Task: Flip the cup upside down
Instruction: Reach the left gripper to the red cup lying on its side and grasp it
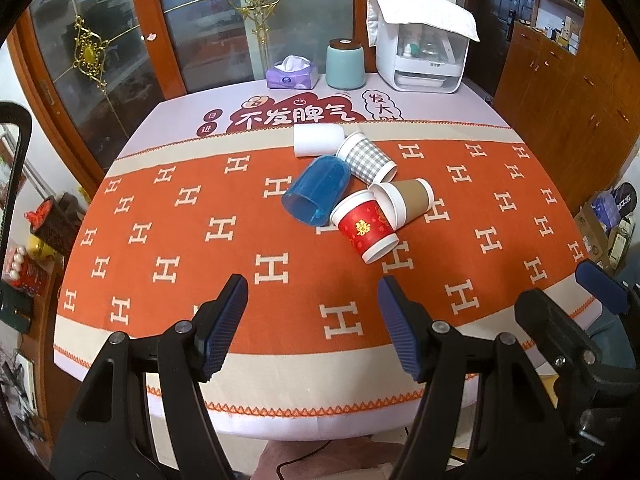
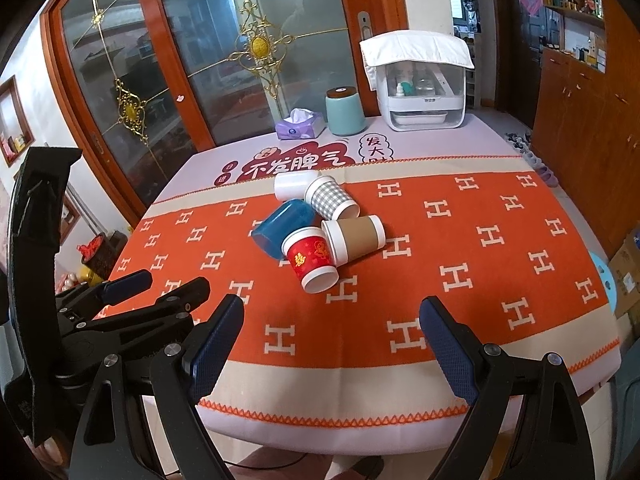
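Left tongs (image 1: 312, 320) spread wide and empty, above the near desk (image 1: 160, 320) edge. Mid-desk, five cups on their sides in a touching cluster — blue plastic cup (image 1: 316, 190), white cup (image 1: 318, 140), grey checked cup (image 1: 366, 158), red paper cup (image 1: 364, 226), brown-sleeved cup (image 1: 408, 198). Right tongs (image 2: 332, 332) likewise spread, holding nothing — both short of the cups.

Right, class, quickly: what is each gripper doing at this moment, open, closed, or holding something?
Left gripper: open, holding nothing.
Right gripper: open, holding nothing.
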`<state>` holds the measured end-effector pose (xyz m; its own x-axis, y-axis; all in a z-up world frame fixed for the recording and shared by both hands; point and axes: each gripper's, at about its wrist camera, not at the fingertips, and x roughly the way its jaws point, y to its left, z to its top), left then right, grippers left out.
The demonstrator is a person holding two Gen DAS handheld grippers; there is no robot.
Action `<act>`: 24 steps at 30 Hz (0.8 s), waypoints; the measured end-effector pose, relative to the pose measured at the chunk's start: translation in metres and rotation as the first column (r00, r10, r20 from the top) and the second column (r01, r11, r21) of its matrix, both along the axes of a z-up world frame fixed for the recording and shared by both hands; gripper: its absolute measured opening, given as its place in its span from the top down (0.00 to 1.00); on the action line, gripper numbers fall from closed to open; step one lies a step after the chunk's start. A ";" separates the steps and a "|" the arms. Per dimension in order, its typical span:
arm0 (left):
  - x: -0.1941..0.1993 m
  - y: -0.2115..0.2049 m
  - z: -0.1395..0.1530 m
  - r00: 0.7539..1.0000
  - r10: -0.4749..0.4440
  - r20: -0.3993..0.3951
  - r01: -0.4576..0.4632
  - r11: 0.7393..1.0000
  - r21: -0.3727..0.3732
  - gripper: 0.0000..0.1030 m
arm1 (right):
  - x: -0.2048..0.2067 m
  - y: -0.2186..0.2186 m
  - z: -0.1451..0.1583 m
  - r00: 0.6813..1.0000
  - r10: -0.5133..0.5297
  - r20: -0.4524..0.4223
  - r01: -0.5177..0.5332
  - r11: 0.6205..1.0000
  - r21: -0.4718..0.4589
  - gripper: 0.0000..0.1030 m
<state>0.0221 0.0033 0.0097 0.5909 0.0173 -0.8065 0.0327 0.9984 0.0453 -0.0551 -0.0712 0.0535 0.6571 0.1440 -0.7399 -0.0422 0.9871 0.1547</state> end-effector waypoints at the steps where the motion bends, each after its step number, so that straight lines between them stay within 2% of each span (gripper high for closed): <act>1: 0.003 0.000 0.001 1.000 -0.003 0.000 0.003 1.000 0.004 0.37 | 0.003 -0.001 0.000 1.000 -0.005 -0.002 0.005 1.000 0.005 0.11; 6: 0.027 0.000 0.006 0.998 -0.056 -0.009 0.056 0.998 0.003 0.37 | 0.021 -0.016 -0.005 0.999 -0.045 -0.028 0.047 0.997 0.054 0.11; 9: 0.045 -0.003 0.006 0.992 -0.127 -0.002 0.127 0.990 0.055 0.37 | 0.035 -0.025 -0.011 0.996 -0.076 -0.049 0.080 0.994 0.072 0.11; 11: 0.057 -0.009 0.005 0.981 -0.192 0.015 0.189 0.974 0.124 0.37 | 0.046 -0.032 -0.018 0.992 -0.104 -0.067 0.109 0.991 0.083 0.11; 14: 0.076 -0.017 -0.001 0.951 -0.308 0.014 0.301 0.935 0.188 0.37 | 0.063 -0.042 -0.031 0.984 -0.142 -0.106 0.153 0.982 0.109 0.11; 16: 0.088 -0.023 -0.008 0.916 -0.401 -0.003 0.392 0.894 0.218 0.37 | 0.079 -0.050 -0.042 0.975 -0.167 -0.144 0.187 0.973 0.137 0.11; 20: 0.109 -0.037 -0.026 0.818 -0.574 -0.036 0.556 0.774 0.303 0.37 | 0.102 -0.065 -0.071 0.950 -0.220 -0.223 0.265 0.943 0.202 0.11; 22: 0.113 -0.047 -0.038 0.742 -0.669 -0.042 0.633 0.678 0.375 0.37 | 0.111 -0.072 -0.087 0.934 -0.243 -0.260 0.305 0.923 0.234 0.12; 23: 0.112 -0.050 -0.044 0.711 -0.702 -0.042 0.656 0.641 0.398 0.37 | 0.116 -0.074 -0.097 0.925 -0.256 -0.280 0.326 0.913 0.244 0.13; 24: 0.112 -0.054 -0.051 0.665 -0.746 -0.048 0.686 0.584 0.434 0.37 | 0.120 -0.075 -0.106 0.916 -0.265 -0.302 0.344 0.905 0.251 0.14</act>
<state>0.1337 -0.0503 -0.0415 0.6428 -0.1711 -0.7467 0.6935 0.5439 0.4724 0.0650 -0.1466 -0.0522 0.4987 0.2033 -0.8426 0.3333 0.8524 0.4030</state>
